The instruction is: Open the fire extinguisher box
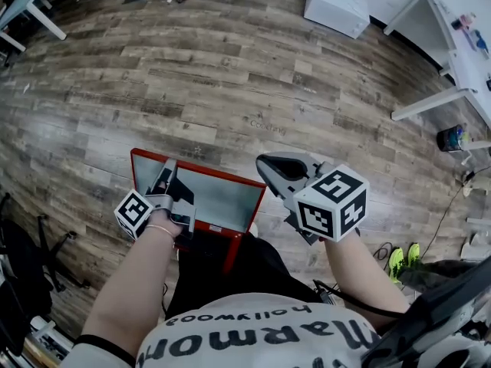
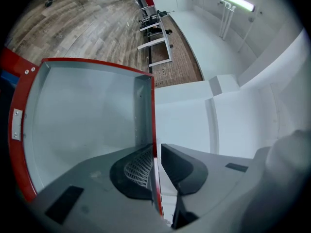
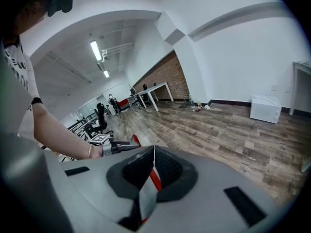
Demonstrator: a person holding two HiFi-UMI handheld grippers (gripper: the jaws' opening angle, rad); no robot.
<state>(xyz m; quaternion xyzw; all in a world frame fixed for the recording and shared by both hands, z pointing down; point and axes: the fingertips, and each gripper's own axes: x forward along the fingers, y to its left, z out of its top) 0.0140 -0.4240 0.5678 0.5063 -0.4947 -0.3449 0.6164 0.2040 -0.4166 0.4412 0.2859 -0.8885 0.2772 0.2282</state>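
The fire extinguisher box's door point(image 1: 211, 199), a red frame round a grey pane, stands swung open in front of me in the head view. My left gripper point(image 1: 167, 178) is shut on the door's left part; in the left gripper view the thin red edge point(image 2: 154, 130) runs between the closed jaws of the left gripper point(image 2: 155, 153). My right gripper point(image 1: 265, 169) is at the door's right corner. In the right gripper view the right gripper point(image 3: 153, 160) is shut on a red and grey strip of the door point(image 3: 155, 179). The box body is hidden below my arms.
Wood plank floor point(image 1: 230, 83) spreads ahead. A white cabinet point(image 1: 337, 8) and white tables point(image 1: 441, 29) stand at the far right. Green shoes point(image 1: 405, 261) lie at the right, and a black stand point(image 1: 34, 255) at the left. A white wall point(image 2: 194, 125) is beside the door.
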